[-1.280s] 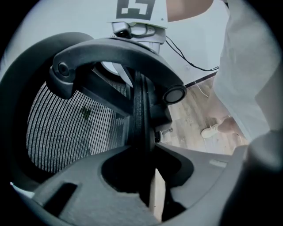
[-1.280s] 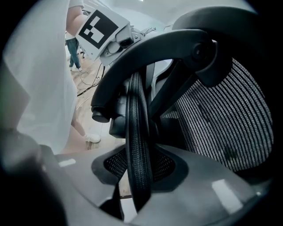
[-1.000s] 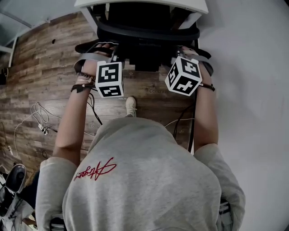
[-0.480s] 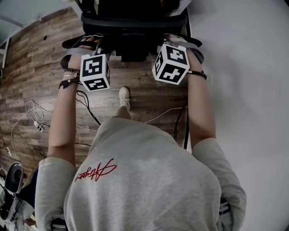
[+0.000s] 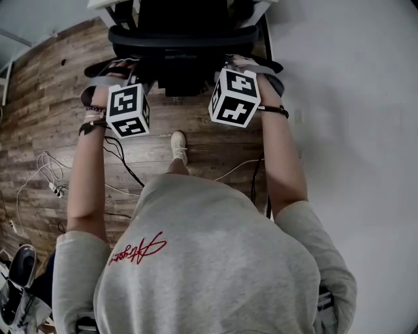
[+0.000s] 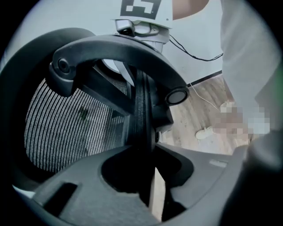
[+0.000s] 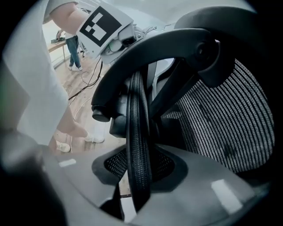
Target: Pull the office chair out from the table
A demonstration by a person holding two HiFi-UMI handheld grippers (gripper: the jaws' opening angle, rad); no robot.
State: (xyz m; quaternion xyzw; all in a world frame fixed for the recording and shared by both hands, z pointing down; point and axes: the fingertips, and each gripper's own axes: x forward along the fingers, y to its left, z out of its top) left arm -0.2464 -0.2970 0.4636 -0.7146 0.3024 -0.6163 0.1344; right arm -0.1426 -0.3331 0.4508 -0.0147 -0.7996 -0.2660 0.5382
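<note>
Found office chair (image 5: 183,40) at top of head view, backrest toward the person, over wood floor (image 5: 46,111). Placed seat prob. partly under white table (image 5: 103,4), but couldn't be sure w/ view cropped there. Gripped chair by backrest rim w/ both tools, arms stretched fwd. Had left gripper (image 6: 148,176) closed narrow on dark rim edge, jaws pressed to either side of it, w/ grey mesh (image 6: 66,128) left of rim and curved black bar (image 6: 119,48) arched above. Had right gripper (image 7: 138,176) clamped same way on ribbed rim strip, w/ strip filling the gap betw. jaws and mesh on its right. Saw left marker cube (image 5: 127,109) and right marker cube (image 5: 235,98) just below the bar in head view, well apart. Noted cables (image 5: 121,160) and a white shoe (image 5: 177,145) on floor betw. forearms, above grey sweatshirt (image 5: 209,261).
</note>
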